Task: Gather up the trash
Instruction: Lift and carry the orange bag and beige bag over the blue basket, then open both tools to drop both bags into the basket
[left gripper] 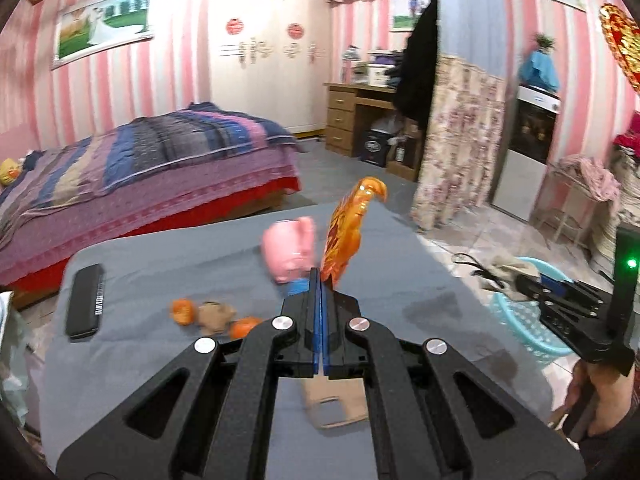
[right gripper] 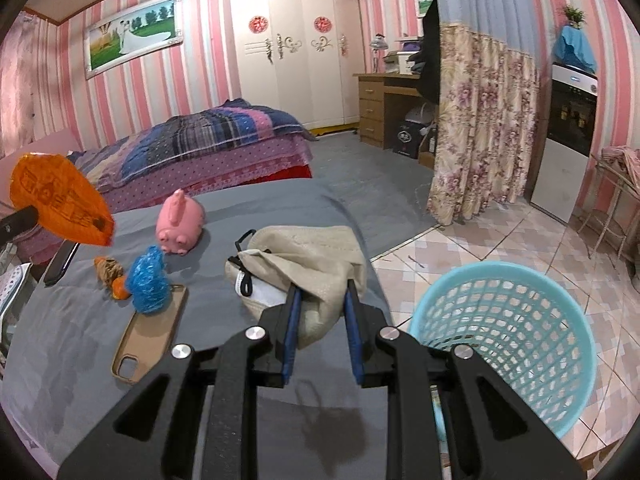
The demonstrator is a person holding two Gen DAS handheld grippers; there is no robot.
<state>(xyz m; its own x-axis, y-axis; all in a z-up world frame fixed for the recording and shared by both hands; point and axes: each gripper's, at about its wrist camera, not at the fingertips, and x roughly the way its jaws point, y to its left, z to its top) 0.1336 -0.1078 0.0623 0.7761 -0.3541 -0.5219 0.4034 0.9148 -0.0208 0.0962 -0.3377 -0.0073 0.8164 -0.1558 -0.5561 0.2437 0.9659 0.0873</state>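
- Grey cloth (right gripper: 280, 208) covers the table; pink-striped walls (right gripper: 200, 64), bed (right gripper: 208, 140) behind.
- Left gripper (left gripper: 320, 276) clenched on orange wrapper (left gripper: 348, 228).
- Right gripper (right gripper: 320, 300) grasps beige cloth bag (right gripper: 312, 264) — blue basket (right gripper: 508, 340) beside.

Two cameras, one on each gripper, look the same way over a grey table.

The left view looks down along its fingers, close above the grey table (left gripper: 160, 272), toward the bed (left gripper: 152, 168). The right view sits further right, near the blue basket (right gripper: 508, 340). Both show the pink pig toy (left gripper: 290, 250), the bed, and the white wardrobe (right gripper: 296, 48).
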